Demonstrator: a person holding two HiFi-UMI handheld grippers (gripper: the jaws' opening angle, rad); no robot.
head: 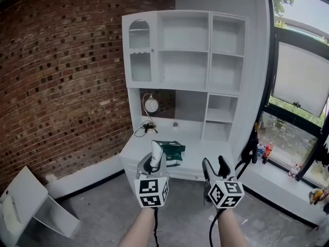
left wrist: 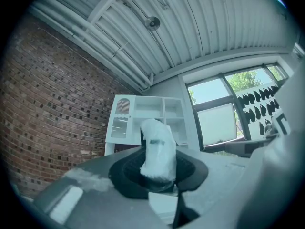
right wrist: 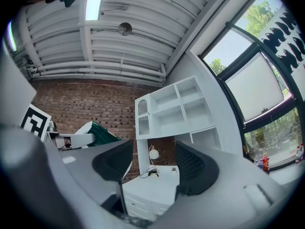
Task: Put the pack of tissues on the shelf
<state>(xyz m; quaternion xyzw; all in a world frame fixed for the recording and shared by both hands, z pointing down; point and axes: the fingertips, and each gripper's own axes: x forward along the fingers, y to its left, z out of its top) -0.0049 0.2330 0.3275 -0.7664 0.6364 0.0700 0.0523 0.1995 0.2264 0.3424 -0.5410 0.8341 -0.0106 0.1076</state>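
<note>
2 bare forearms reach in from the bottom edge of the head view, each ending in a gripper with a marker cube. The left gripper (head: pixel 155 162) has its jaws closed on the pack of tissues (head: pixel 168 152). Its own view shows the white wrapped end of the pack standing up between the 2 dark pads. The pack is white at that end and green along the rest. It is held in the air in front of the shelf unit, not resting on any shelf.

Just beside it, the right gripper (head: pixel 216 168) has its jaws apart with nothing between them. The room shows through the gap in its own view.

Below both lies a grey floor (head: pixel 103 210), with a white panel (head: pixel 23 197) lying at the far left.

Beyond the grippers stands the white shelf unit (head: pixel 185 50), with open compartments above and a white tabletop (head: pixel 193 138) at its base. On that tabletop sit a round lamp (head: pixel 151 105) and a dark cable (head: pixel 145 129).

The brick wall (head: pixel 61 76) runs behind and to the left of the unit. To the right is a dark-framed window (head: pixel 300 81), with a few bottles (head: pixel 261 151) on its sill.
</note>
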